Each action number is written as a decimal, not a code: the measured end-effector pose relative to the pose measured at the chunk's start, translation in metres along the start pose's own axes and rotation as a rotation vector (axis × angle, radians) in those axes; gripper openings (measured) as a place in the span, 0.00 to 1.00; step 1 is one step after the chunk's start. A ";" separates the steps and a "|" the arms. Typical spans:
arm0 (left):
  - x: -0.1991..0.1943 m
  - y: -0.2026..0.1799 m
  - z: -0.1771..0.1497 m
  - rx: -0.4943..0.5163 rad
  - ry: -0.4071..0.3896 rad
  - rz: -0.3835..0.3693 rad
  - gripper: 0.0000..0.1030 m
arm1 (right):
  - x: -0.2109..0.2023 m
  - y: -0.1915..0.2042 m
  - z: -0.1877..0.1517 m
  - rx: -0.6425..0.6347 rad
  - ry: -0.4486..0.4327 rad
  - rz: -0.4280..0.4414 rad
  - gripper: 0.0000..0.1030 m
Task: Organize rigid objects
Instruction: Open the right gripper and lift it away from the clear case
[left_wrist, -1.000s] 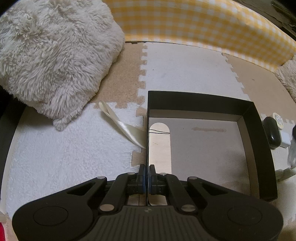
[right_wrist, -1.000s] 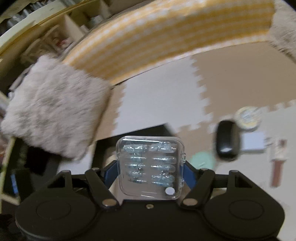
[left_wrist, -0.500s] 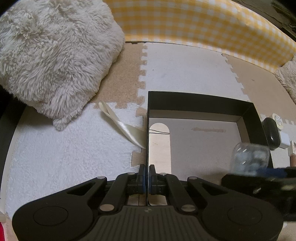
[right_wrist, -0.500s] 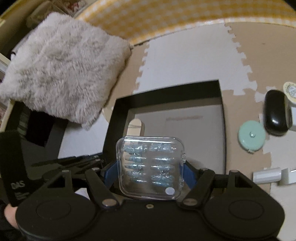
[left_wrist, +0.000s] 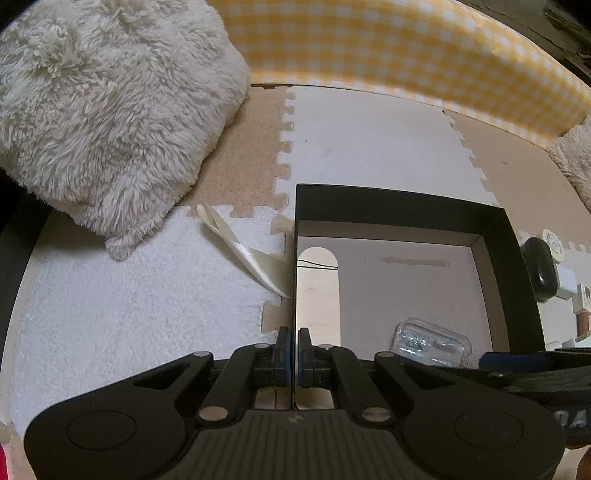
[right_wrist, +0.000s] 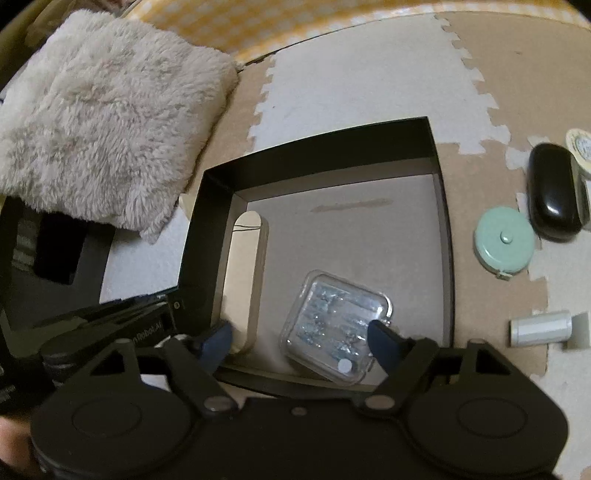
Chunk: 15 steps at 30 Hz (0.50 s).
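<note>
Two things, a wooden stick (right_wrist: 245, 280) and a clear case (right_wrist: 334, 328), are already laid in the box (right_wrist: 321, 147), which is pinched at its 9 o'clock wall by the closed left tongs (left_wrist: 294, 354), while the right tongs (right_wrist: 301, 334) are spread over the case without touching it, and four items are left on the floor at 3 o'clock: the tape measure (right_wrist: 504, 242), black case (right_wrist: 552, 192), silver tube (right_wrist: 541, 326) and round tin (right_wrist: 580, 144).

Floor (right_wrist: 369, 74) is beige/white puzzle mat. On it: black box (right_wrist: 325, 144) ahead of the tongs, fluffy cushion (right_wrist: 103, 110) far left, green tape measure (right_wrist: 504, 242), black case (right_wrist: 552, 192), silver cylinder (right_wrist: 541, 326) right.

Left tongs (left_wrist: 294, 363) clamped shut; right tongs (right_wrist: 299, 338) spread wide, angled down.
</note>
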<state>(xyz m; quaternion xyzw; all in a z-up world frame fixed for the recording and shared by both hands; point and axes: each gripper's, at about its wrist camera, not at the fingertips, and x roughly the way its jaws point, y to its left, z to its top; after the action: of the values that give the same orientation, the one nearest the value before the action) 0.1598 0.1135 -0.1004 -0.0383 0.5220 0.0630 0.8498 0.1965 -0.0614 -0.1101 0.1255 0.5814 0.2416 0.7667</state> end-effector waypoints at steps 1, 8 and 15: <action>0.000 0.000 0.000 0.000 0.000 0.000 0.03 | 0.001 0.001 0.000 -0.020 -0.003 -0.014 0.67; 0.000 0.000 0.000 -0.002 0.000 -0.002 0.03 | 0.013 0.025 -0.001 -0.330 -0.056 -0.284 0.30; -0.001 0.001 0.001 -0.011 0.001 -0.009 0.03 | 0.020 0.025 0.006 -0.562 -0.005 -0.402 0.14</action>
<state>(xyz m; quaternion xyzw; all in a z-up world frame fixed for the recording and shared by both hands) 0.1603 0.1144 -0.0994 -0.0453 0.5218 0.0621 0.8496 0.2011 -0.0291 -0.1132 -0.2071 0.5035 0.2360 0.8050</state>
